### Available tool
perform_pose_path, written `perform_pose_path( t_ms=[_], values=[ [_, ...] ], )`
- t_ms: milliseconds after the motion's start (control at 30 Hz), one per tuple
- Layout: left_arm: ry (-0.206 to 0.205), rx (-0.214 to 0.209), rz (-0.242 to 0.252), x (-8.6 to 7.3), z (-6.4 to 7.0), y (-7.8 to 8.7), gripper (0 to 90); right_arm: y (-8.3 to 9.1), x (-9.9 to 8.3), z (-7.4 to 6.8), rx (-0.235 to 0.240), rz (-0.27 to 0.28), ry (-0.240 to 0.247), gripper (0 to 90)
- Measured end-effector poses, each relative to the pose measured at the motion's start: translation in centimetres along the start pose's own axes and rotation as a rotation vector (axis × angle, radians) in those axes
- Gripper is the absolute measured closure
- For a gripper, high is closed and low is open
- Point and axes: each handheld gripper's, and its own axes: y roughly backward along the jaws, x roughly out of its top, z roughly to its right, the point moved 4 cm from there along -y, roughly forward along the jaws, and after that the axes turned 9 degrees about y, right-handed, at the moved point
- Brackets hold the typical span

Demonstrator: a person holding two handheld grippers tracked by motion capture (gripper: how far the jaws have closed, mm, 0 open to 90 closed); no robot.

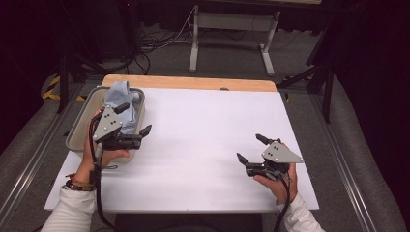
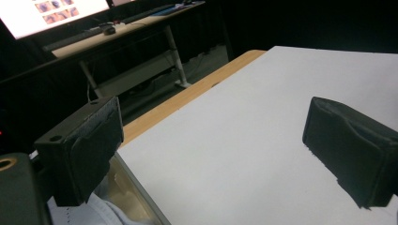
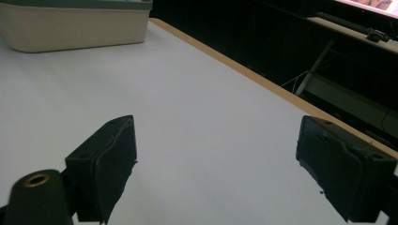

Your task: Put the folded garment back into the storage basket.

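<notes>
A beige tub (image 1: 77, 129) stands at the table's left edge, and a crumpled light blue cloth (image 1: 122, 99) lies in it. My left gripper (image 1: 134, 119) hovers open over the tub's right rim, with nothing between its jaws. In the left gripper view a bit of pale cloth (image 2: 101, 211) shows below the open left gripper (image 2: 225, 150). My right gripper (image 1: 250, 148) is held open above the white table at the right, and it is empty. The right gripper view has the right gripper (image 3: 225, 168) open over bare white surface, with the tub (image 3: 75, 28) far off.
The white table top (image 1: 203, 135) spreads between the two hands, with a wooden strip (image 1: 193, 83) along its far edge. Beyond it stand a desk frame (image 1: 232, 34), cables on the floor and dark stands. Metal rails run along both sides.
</notes>
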Motion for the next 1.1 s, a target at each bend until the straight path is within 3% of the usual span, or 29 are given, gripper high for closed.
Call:
perform_pose_path(
  t_ms=[567,867,1100],
  values=[
    [-0.022,-0.056,0.053,0.4,1.9,0.7,6.8,0.5,0.2,-0.9,0.013,0.011,0.005,13.0],
    [-0.041,-0.067,0.048,-0.2,2.7,0.9,6.2,0.8,0.2,-1.3,0.017,0.017,0.006,13.0],
    [-0.060,-0.101,0.034,-1.1,3.9,0.9,6.0,0.8,0.1,-1.8,0.024,0.018,0.012,12.9]
  ],
)
